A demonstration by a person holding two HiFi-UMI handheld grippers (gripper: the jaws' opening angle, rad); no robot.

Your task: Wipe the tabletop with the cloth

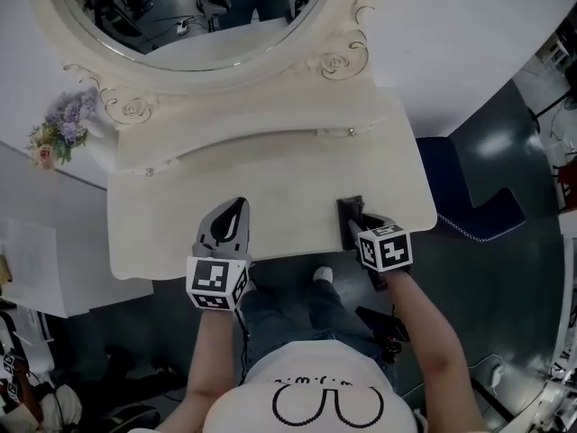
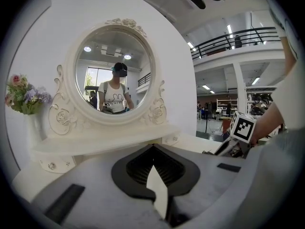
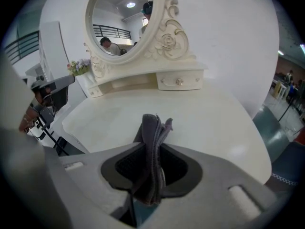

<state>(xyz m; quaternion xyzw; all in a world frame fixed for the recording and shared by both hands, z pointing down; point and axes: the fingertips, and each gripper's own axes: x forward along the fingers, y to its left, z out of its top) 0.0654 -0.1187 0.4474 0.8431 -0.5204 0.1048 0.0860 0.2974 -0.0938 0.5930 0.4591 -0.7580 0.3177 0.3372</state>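
The white tabletop (image 1: 288, 179) of a dressing table lies in front of me. My right gripper (image 3: 152, 148) is shut on a folded grey cloth (image 3: 153, 128) that sticks up from between its jaws, held just above the tabletop (image 3: 205, 113). In the head view the right gripper (image 1: 352, 209) hovers over the table's front right part. My left gripper (image 1: 236, 207) is over the front edge left of the middle. Its jaws meet at the tips with nothing held, as the left gripper view (image 2: 152, 149) shows.
An oval mirror (image 1: 207, 7) in a carved frame rises behind a raised shelf with small drawers (image 1: 350, 132). A vase of flowers (image 1: 59, 133) stands at the back left. A blue seat (image 1: 469, 188) is on the floor at right, a white cabinet (image 1: 45, 269) at left.
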